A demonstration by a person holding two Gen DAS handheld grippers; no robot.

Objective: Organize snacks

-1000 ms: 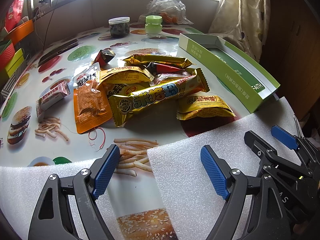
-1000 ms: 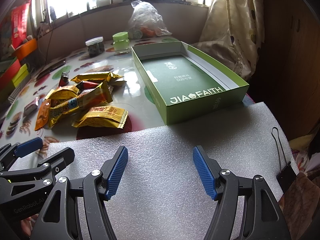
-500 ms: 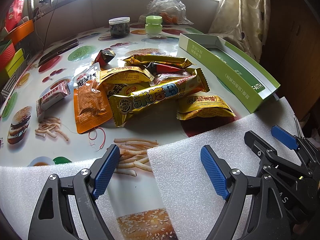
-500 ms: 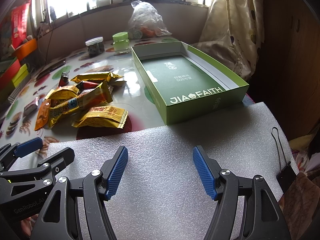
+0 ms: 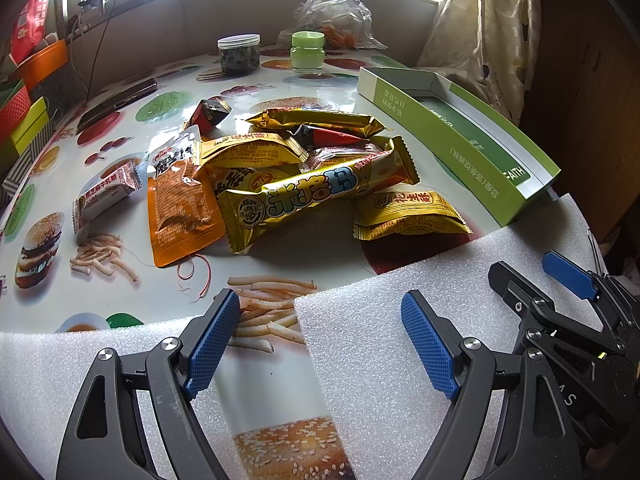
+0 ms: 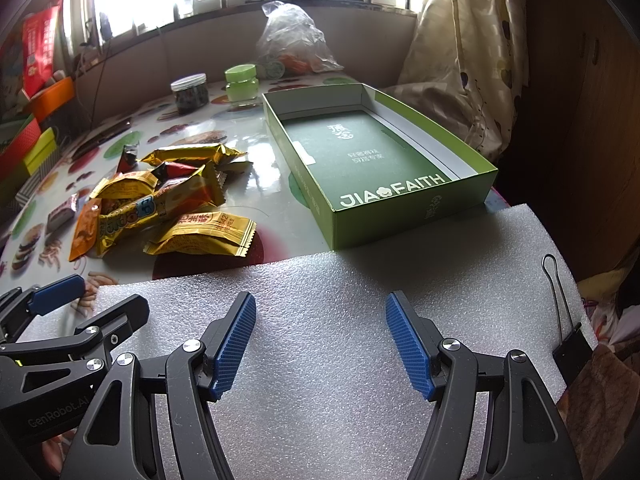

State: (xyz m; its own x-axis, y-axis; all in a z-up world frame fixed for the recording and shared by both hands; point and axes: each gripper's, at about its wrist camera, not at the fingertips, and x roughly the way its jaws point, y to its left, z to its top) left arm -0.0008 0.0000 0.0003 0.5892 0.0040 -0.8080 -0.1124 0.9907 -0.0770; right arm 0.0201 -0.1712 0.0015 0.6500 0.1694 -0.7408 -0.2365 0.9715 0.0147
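Note:
A pile of snack packets lies mid-table: a long yellow bar (image 5: 316,196), a small yellow packet (image 5: 408,216), an orange sachet (image 5: 180,212), a gold packet (image 5: 316,120) and a pink-white packet (image 5: 106,194). The pile also shows in the right wrist view (image 6: 160,204). An empty green box (image 6: 380,160) stands to the right of the pile. My left gripper (image 5: 320,344) is open and empty, low over the near table edge in front of the pile. My right gripper (image 6: 320,344) is open and empty over white foam, in front of the box.
White foam sheets (image 6: 340,320) cover the near edge. A dark-filled jar (image 5: 239,54), a green-lidded jar (image 5: 307,52) and a plastic bag (image 5: 332,12) stand at the back. A phone (image 5: 116,102) lies at the back left. A binder clip (image 6: 568,344) sits at the right.

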